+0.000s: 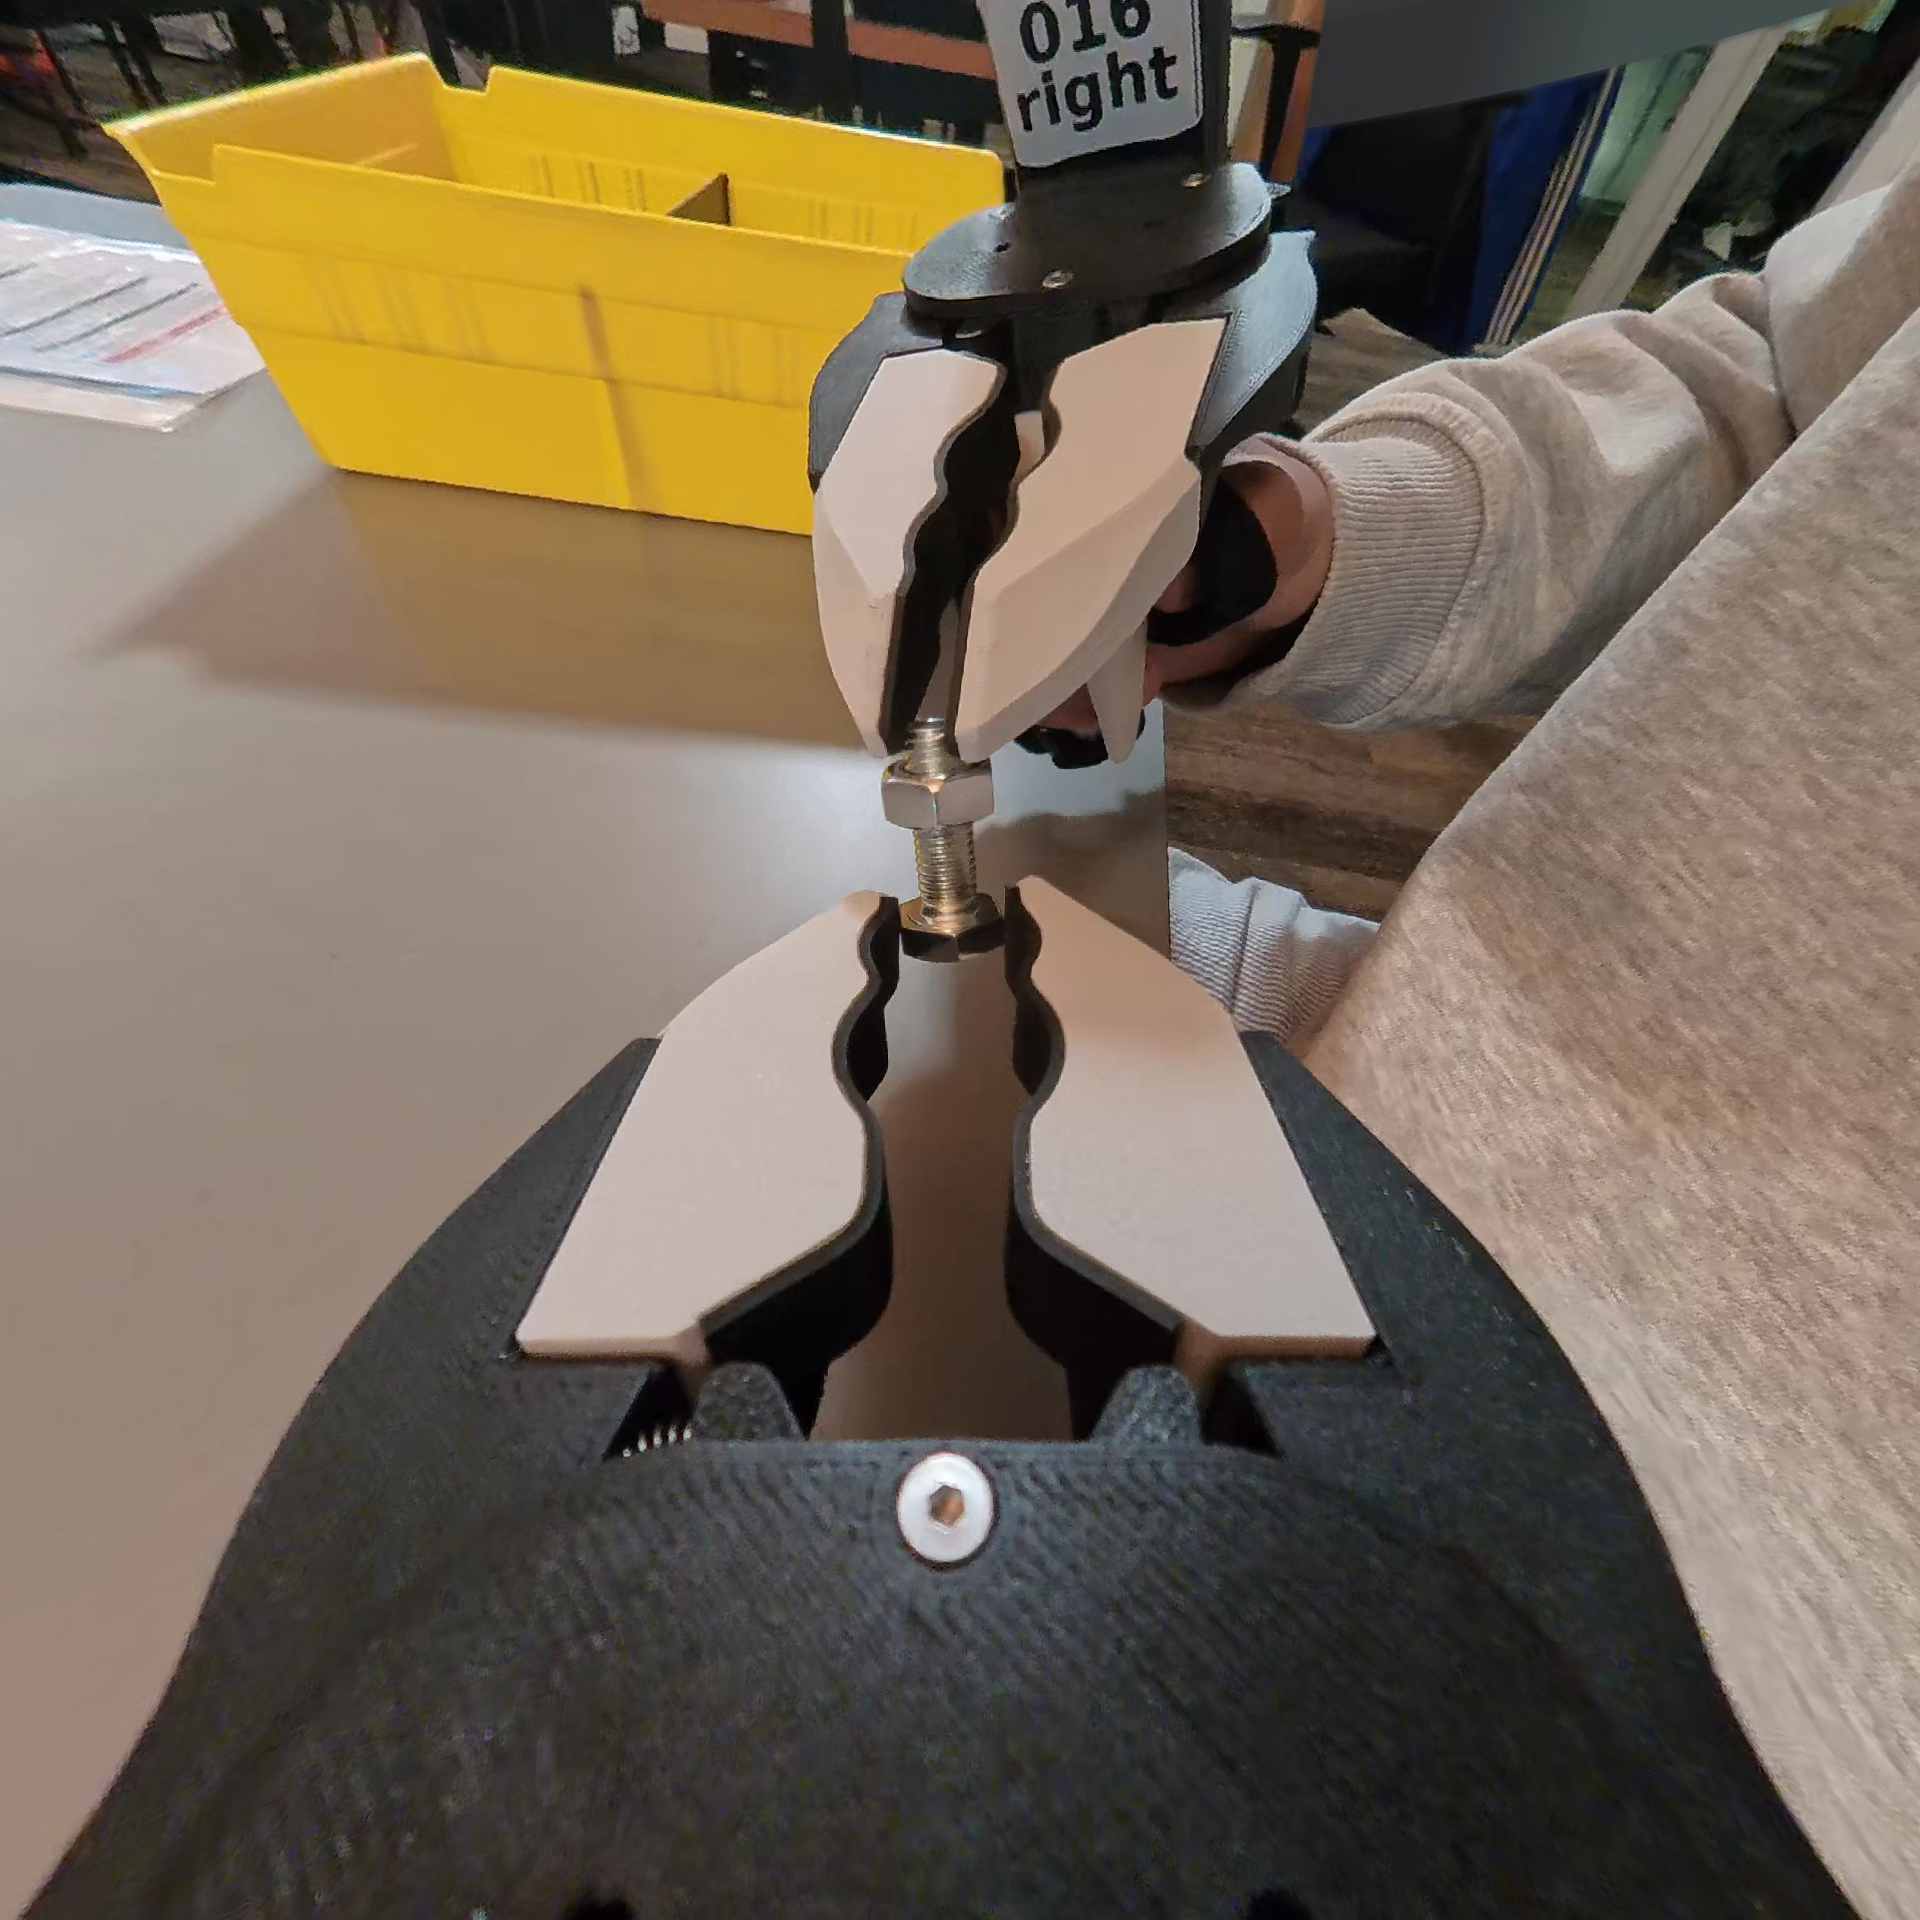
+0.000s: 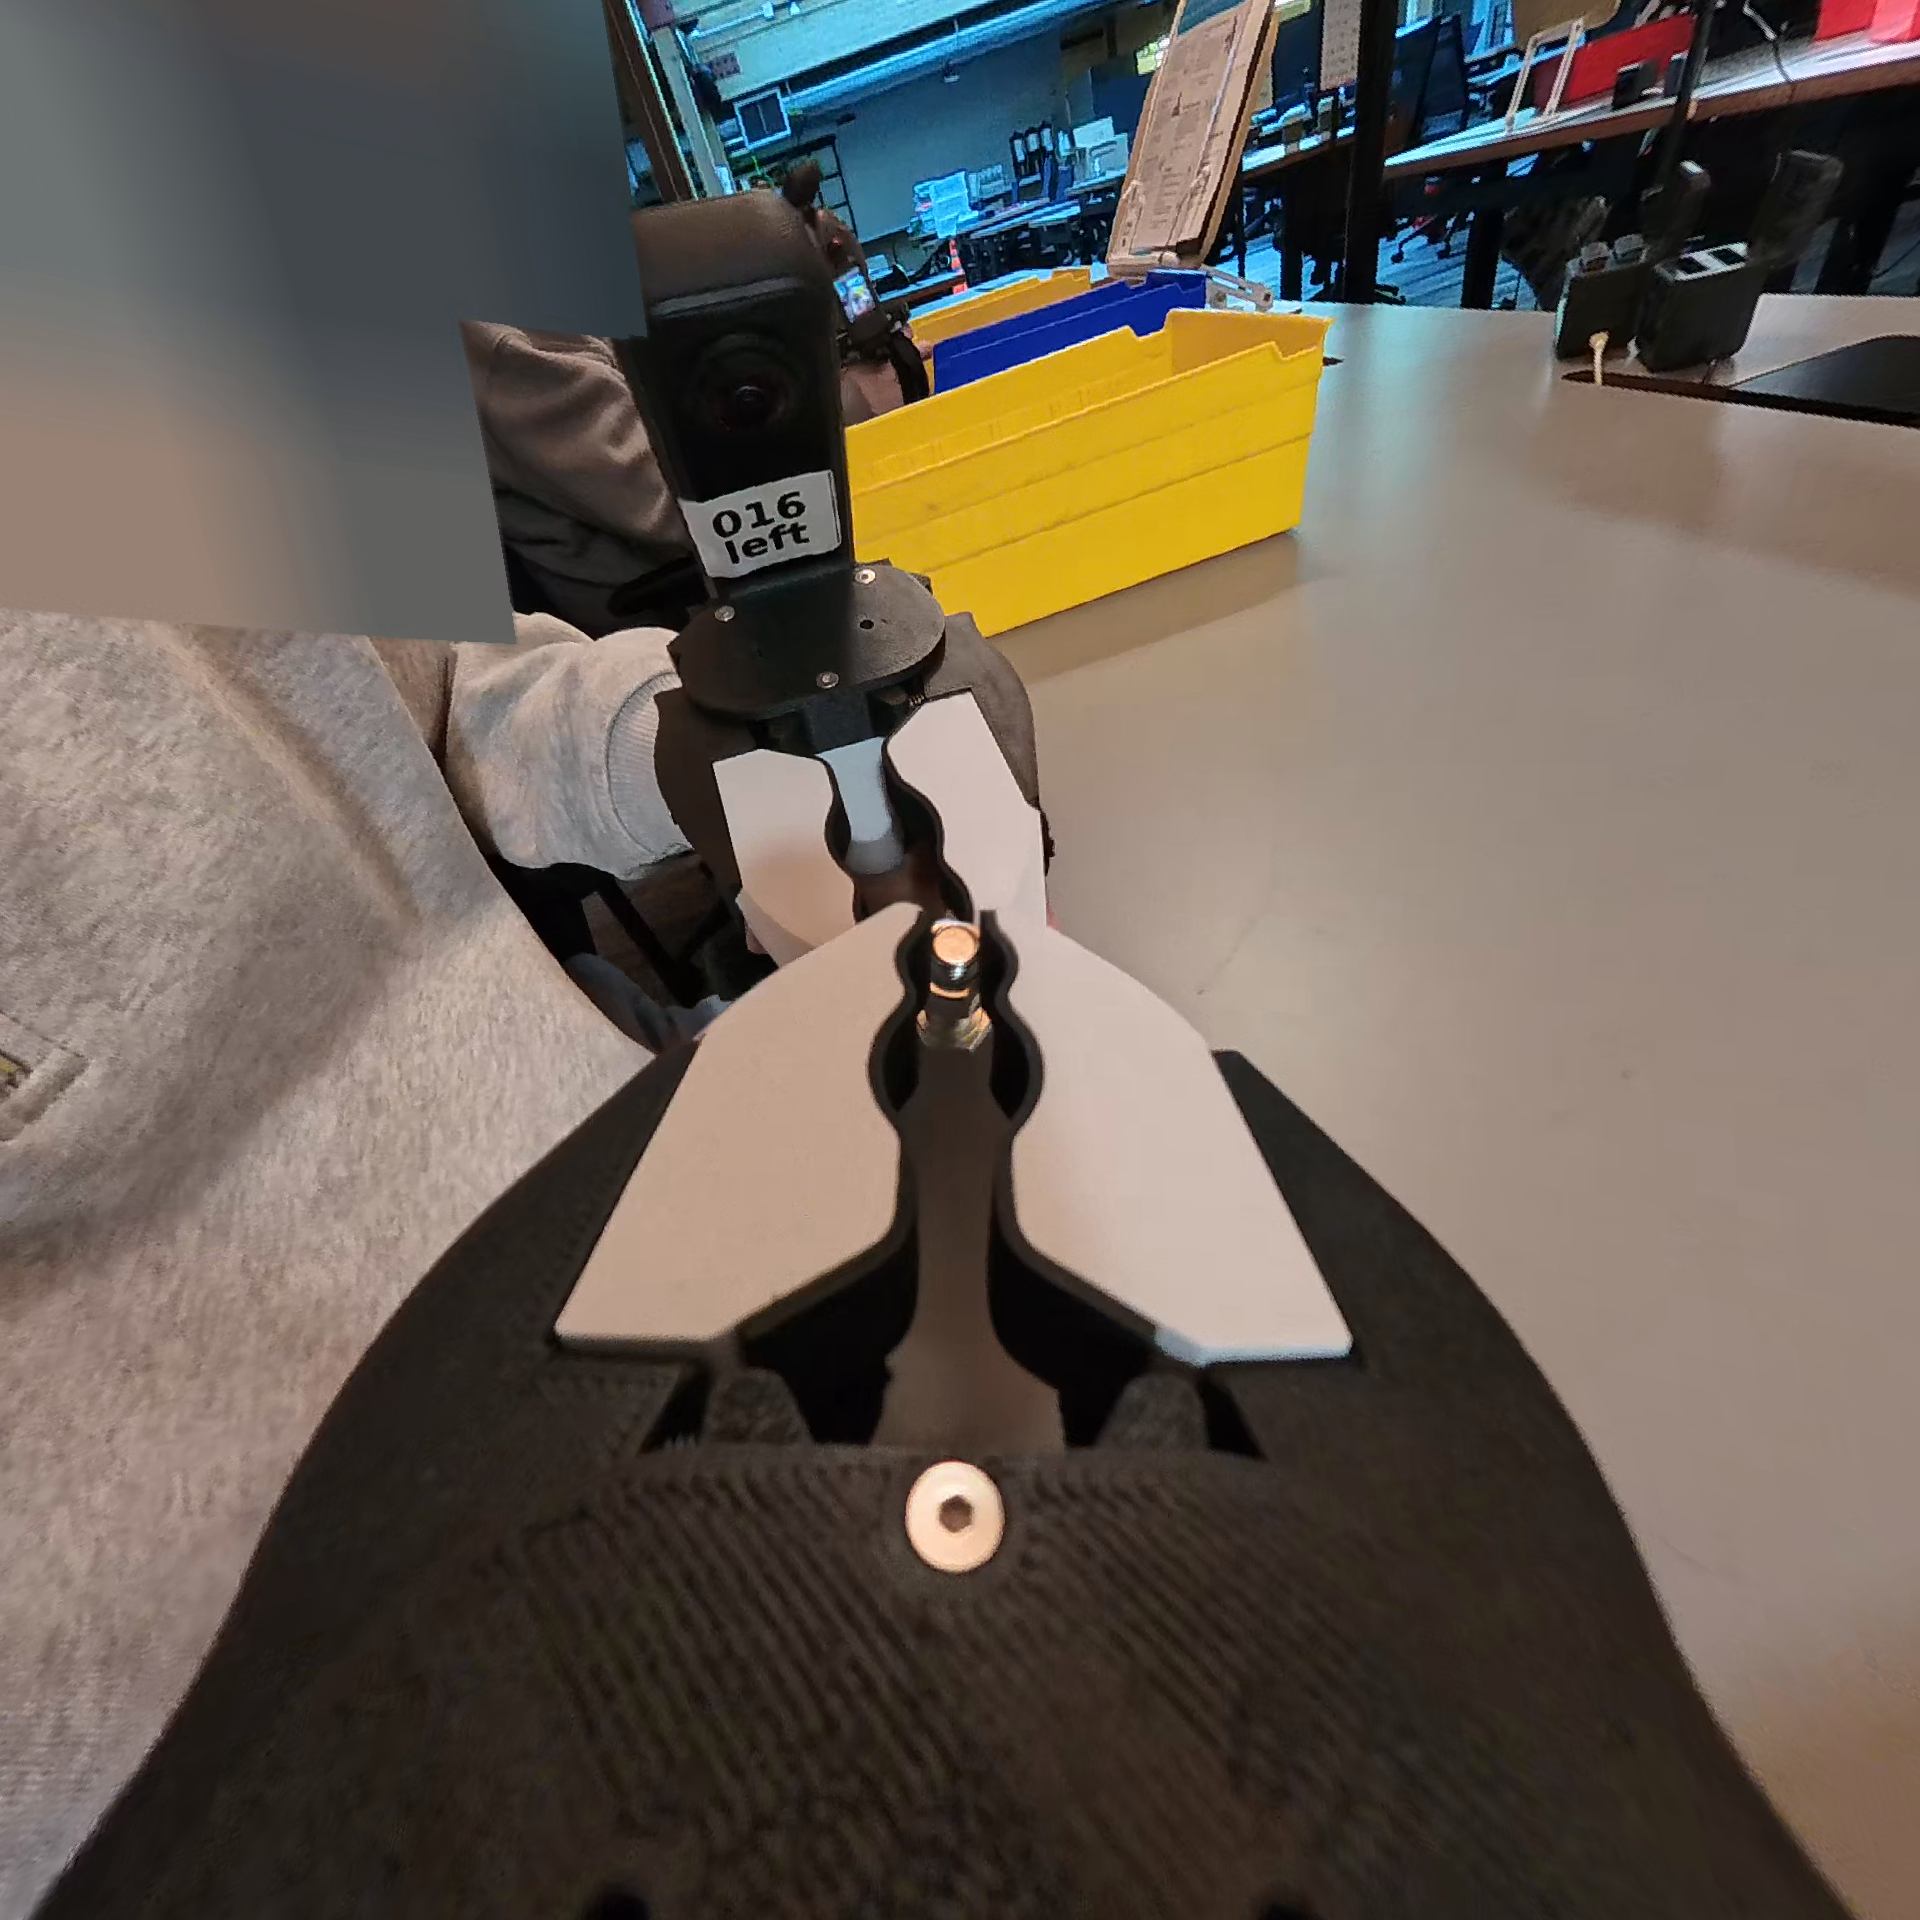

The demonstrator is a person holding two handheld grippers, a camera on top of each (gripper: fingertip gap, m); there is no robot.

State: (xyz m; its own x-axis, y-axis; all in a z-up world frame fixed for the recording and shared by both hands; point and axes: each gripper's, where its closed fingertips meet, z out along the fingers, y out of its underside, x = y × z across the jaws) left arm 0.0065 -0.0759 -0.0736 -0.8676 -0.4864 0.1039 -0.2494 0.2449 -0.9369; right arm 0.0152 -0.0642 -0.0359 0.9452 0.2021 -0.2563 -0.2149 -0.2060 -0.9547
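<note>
1. Bolt (image 1: 938,831) with a silver hex nut (image 1: 937,798) threaded partway along its shank is gripped at both ends between the two grippers, above the table (image 1: 364,883).
2. Left gripper (image 1: 951,920): its fingers (image 1: 748,1122) are clenched on the bolt's hex head (image 1: 951,928), which sits right at the fingertips; the wider gap farther back between the fingers is empty.
3. Right gripper (image 1: 930,727): seen from the left wrist view, it points down at the bolt, its white fingers (image 1: 1081,540) pinching the threaded tip just beyond the nut.
4. In the right wrist view the bolt (image 2: 951,971) appears end-on at the tips of the right gripper (image 2: 951,951), with the left gripper (image 2: 894,883) directly past it and its camera (image 2: 743,395) facing back.
5. Beyond the fingers a yellow bin (image 1: 499,343) stands on the table, with a blue bin (image 2: 1049,332) behind it in the right wrist view.
6. A grey sleeve (image 1: 1507,540) lies to the right of the left fingers; sheets of paper (image 1: 94,322) lie far off to their left.
</note>
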